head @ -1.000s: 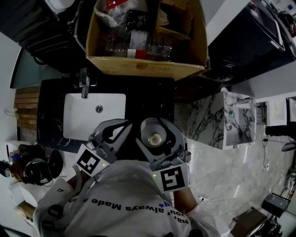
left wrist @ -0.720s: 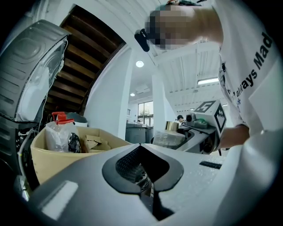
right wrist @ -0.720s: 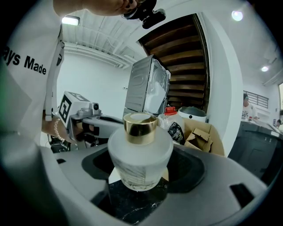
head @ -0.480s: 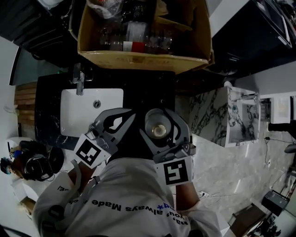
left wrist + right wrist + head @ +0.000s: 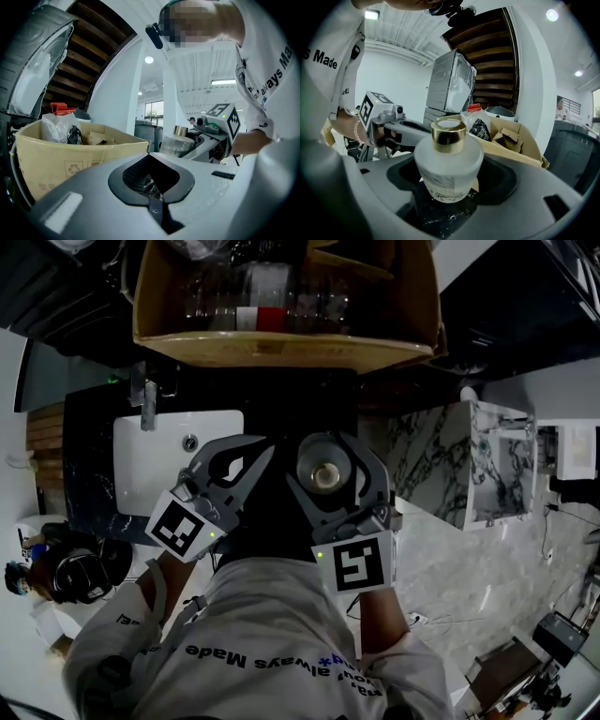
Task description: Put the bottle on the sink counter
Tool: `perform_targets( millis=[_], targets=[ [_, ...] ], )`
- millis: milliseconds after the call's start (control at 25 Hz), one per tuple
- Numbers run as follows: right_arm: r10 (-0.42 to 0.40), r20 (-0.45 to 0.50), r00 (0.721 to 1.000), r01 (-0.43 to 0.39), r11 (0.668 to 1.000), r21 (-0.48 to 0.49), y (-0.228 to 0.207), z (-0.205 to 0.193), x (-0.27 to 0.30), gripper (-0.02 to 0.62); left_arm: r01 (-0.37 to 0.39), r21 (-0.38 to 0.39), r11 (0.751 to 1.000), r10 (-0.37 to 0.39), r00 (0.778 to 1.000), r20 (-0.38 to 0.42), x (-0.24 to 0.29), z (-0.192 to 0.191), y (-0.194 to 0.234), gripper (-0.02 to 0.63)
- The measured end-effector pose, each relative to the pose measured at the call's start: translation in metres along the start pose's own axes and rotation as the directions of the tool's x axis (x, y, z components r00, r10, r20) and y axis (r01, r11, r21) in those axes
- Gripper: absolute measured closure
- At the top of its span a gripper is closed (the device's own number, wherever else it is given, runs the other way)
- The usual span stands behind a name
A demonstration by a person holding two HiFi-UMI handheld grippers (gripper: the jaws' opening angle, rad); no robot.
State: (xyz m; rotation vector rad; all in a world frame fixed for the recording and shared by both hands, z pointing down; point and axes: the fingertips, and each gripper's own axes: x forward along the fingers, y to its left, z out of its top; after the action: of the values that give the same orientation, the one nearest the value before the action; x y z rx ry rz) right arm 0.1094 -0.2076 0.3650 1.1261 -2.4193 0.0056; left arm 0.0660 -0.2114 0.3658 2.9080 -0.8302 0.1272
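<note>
Bottle (image 5: pixel 448 159) half-hidden in right tool (image 5: pixel 449 190)

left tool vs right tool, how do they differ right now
The right tool grips a frosted, gold-capped bottle; the left tool is shut on nothing. In the head view, the left tool overlaps the right edge of the sink, while the right tool is over the dark counter beside it. Both are grey and point toward the box.
</note>
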Motion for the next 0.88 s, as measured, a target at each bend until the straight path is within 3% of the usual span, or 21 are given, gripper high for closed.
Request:
perform_targets(
  millis=[880],
  targets=[
    [-0.005,-0.076,0.997,0.009,0.999,0.049,-0.024,-0.090,0.081,0.262,-0.009,-0.045,0.999,0.007,0.998,-0.058,0.056,-0.087,0.047,0.603]
  ],
)
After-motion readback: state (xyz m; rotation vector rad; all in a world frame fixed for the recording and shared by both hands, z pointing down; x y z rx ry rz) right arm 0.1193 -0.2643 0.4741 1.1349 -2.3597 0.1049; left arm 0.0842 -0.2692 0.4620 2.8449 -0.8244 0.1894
